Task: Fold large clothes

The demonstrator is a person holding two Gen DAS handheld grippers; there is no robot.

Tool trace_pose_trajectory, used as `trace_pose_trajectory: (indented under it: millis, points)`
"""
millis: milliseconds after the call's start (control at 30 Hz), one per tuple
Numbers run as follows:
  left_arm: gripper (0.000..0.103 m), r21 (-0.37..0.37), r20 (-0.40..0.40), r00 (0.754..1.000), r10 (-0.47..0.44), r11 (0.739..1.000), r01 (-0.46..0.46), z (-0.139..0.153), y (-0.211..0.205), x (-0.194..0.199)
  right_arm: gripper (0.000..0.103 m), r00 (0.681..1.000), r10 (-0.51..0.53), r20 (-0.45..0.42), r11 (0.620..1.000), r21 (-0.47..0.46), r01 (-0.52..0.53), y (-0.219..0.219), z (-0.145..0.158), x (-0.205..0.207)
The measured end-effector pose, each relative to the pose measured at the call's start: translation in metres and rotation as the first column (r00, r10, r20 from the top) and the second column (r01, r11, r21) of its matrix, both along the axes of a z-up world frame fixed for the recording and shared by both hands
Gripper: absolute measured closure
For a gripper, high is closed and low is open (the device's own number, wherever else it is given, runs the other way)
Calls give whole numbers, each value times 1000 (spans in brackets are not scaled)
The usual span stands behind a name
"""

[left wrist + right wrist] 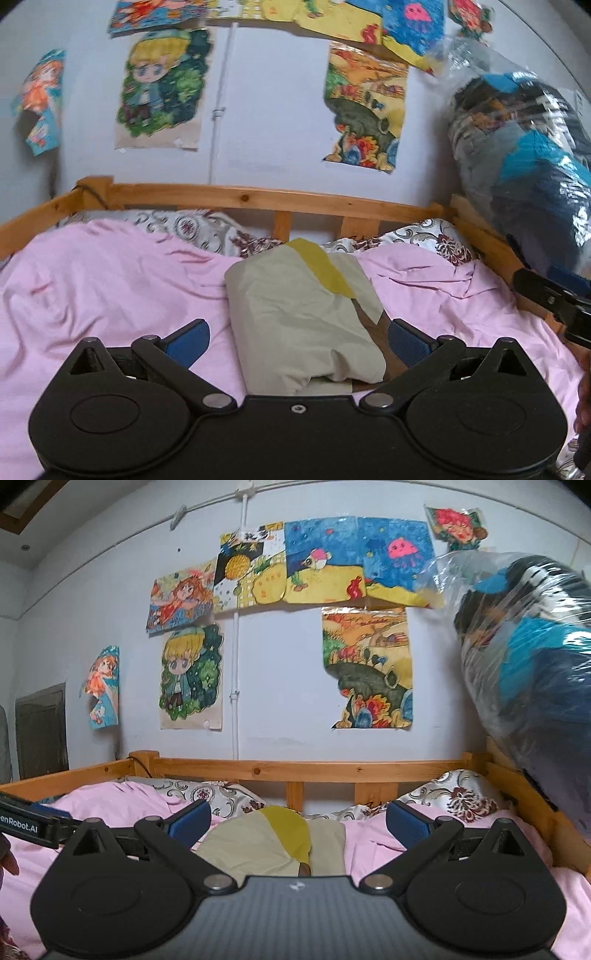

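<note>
I see a pale grey-white painted wall [280, 701] papered with curling coloured drawings closing off the far side. Below it, a pine bed frame with a slatted rail [314, 766] bounds the bed on three sides; room to move lies only toward me. A wrinkled pink cotton sheet [92, 295] covers the mattress, with open cloth left and right of centre. At the right edge stands a bulging clear plastic bag of dark and turquoise textiles [524, 155], cut off by the frame; its contents I cannot identify. Two floral-patterned white cushions [424, 236] sit against the rail. The folded beige garment with a mustard-yellow band [299, 314], a compact rectangular bundle, lies mid-bed on the sheet. The left gripper [297, 341] straddles it, jaws released, blue pads either side, contact not discernible. The right gripper [298, 827] hovers nearer me, jaws released and empty, garment partly hidden behind its body.
</note>
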State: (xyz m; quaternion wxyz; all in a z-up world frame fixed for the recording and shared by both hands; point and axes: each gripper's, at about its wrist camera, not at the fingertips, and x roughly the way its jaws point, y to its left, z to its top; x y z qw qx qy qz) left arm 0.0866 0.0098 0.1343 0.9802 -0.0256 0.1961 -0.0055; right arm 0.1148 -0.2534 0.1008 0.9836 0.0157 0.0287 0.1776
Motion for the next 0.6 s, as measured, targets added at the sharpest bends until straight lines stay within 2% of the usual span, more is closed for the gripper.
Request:
trace_pose_trajectory:
  millis: [133, 233, 367, 433, 600]
  points:
    - [1, -13, -18, 999, 44, 999, -45, -18, 4, -18, 0, 1000, 0, -3, 1000, 21, 0, 3, -8, -23]
    - [1, -15, -4, 996, 94, 995, -94, -36, 7, -32, 0, 1000, 9, -2, 1000, 12, -9, 7, -22, -38]
    - [1, -5, -20, 995, 100, 995, -100, -65, 9, -40, 0, 1000, 5, -7, 1000, -19, -5, 11, -48, -50]
    - [1, 14, -41, 993, 115, 993, -115, -76, 9, -40, 0, 1000, -6, -28, 1000, -29, 5, 10, -65, -53]
    - [1, 27, -32, 991, 133, 991, -132, -90, 10, -38, 0, 993, -14, -114, 994, -106, 2, 15, -95, -52]
